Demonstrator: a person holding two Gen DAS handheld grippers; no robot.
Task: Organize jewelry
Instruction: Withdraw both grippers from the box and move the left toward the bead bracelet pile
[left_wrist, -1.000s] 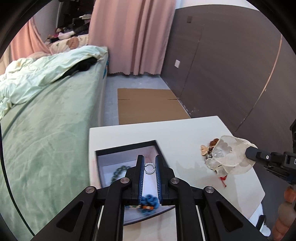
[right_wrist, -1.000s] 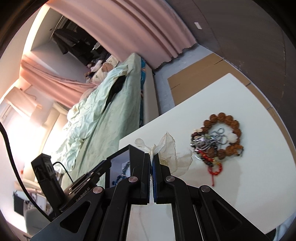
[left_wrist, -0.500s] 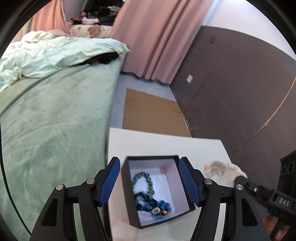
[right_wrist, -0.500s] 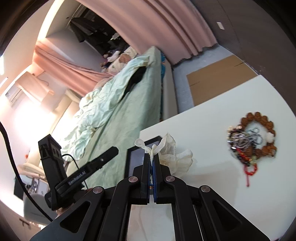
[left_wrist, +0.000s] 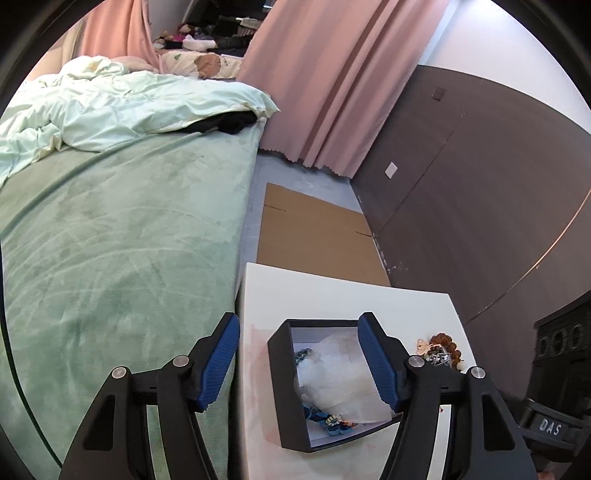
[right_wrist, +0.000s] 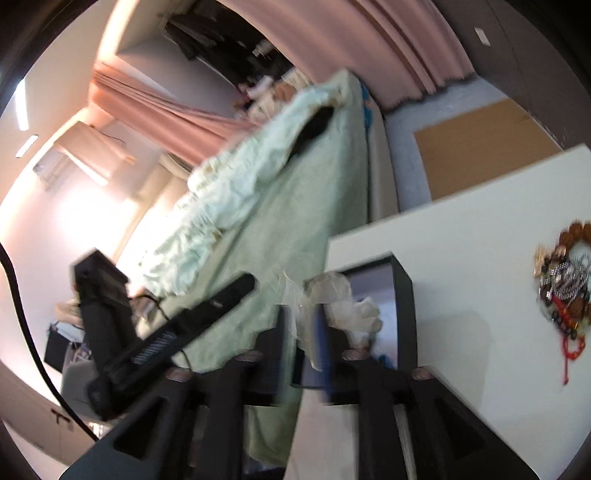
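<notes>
A black jewelry box (left_wrist: 283, 373) with a white lining sits on the white table (left_wrist: 325, 295). In it lie a sheer white organza pouch (left_wrist: 340, 376), a green bead bracelet and a blue beaded piece (left_wrist: 332, 421). My left gripper (left_wrist: 301, 363) is open and empty, its blue pads wide apart above the box. My right gripper (right_wrist: 303, 325) is blurred; its fingers stand slightly apart with the pouch (right_wrist: 332, 299) between them, over the box (right_wrist: 402, 295). A pile of jewelry (left_wrist: 441, 349) with brown beads lies on the table's right; it also shows in the right wrist view (right_wrist: 565, 280).
A bed with a green cover (left_wrist: 122, 236) runs along the table's left edge. Flat cardboard (left_wrist: 317, 229) lies on the floor beyond the table. A dark wall panel (left_wrist: 480, 184) stands to the right, pink curtains (left_wrist: 332, 81) behind.
My left gripper opened and let go of the small ring, then lifted above the box. My right gripper carried the pouch left to the box, and its fingers parted.
</notes>
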